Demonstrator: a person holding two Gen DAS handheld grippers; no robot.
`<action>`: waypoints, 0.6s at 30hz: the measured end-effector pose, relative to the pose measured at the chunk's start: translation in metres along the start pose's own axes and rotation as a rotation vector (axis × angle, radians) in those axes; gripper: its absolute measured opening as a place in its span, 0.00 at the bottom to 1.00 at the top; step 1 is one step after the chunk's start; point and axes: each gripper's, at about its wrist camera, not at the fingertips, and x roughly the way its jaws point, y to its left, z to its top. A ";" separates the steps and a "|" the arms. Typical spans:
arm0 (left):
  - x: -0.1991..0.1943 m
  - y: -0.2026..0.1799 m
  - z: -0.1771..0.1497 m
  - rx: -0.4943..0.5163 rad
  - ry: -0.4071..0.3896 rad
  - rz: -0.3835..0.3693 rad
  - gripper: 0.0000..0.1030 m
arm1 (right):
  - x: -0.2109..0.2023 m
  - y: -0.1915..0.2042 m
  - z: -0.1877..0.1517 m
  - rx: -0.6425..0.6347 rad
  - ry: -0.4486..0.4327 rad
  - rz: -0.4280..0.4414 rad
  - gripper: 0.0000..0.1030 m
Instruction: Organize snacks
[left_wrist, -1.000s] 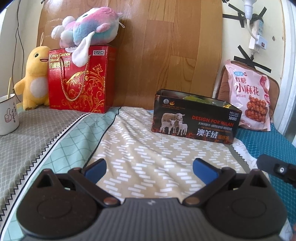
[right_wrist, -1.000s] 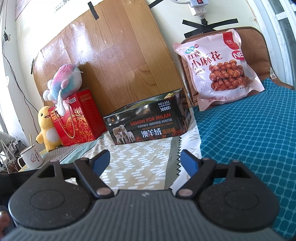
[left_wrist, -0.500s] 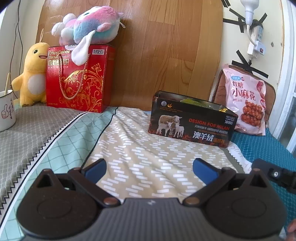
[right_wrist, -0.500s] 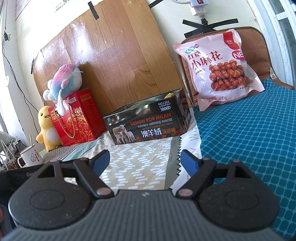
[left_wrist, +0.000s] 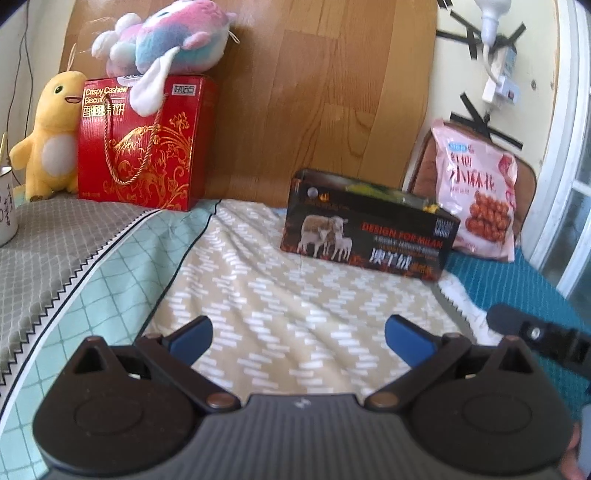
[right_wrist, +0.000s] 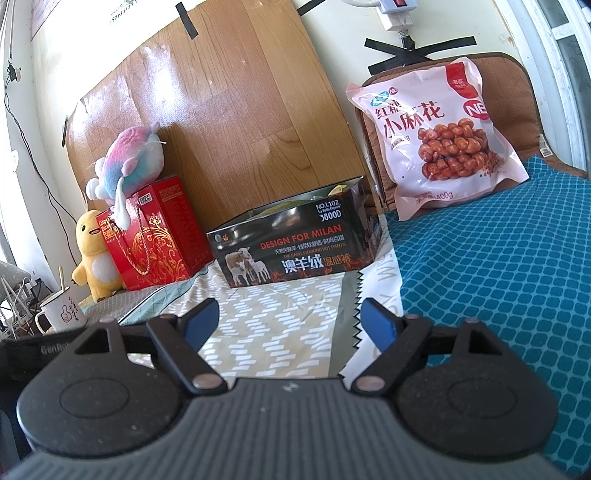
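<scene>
A black open-topped box printed "DESIGN FOR MILAN" stands on the patterned cloth with packets inside; it also shows in the right wrist view. A pink snack bag leans on a brown cushion at the right, also in the right wrist view. A red cashew biscuit gift box stands at the back left, also in the right wrist view. My left gripper is open and empty, well short of the black box. My right gripper is open and empty, likewise short of it.
A pastel plush lies on the red box, a yellow plush beside it. A white mug stands at the left. A wooden board backs the bed. Teal cloth covers the right side. The right gripper's body shows at the left view's right edge.
My left gripper has pulled back and turned a little left, so the black box and pink bag look smaller and farther right. The right gripper has barely moved.
</scene>
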 end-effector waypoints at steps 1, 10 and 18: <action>0.000 -0.002 0.000 0.009 -0.005 0.017 1.00 | 0.000 0.000 0.000 0.000 0.000 0.000 0.83; 0.003 -0.001 0.000 0.025 -0.013 0.128 1.00 | 0.000 0.000 0.000 0.000 0.000 0.000 0.83; 0.002 -0.002 0.000 0.029 -0.024 0.149 1.00 | 0.000 0.000 0.000 0.000 0.000 -0.001 0.83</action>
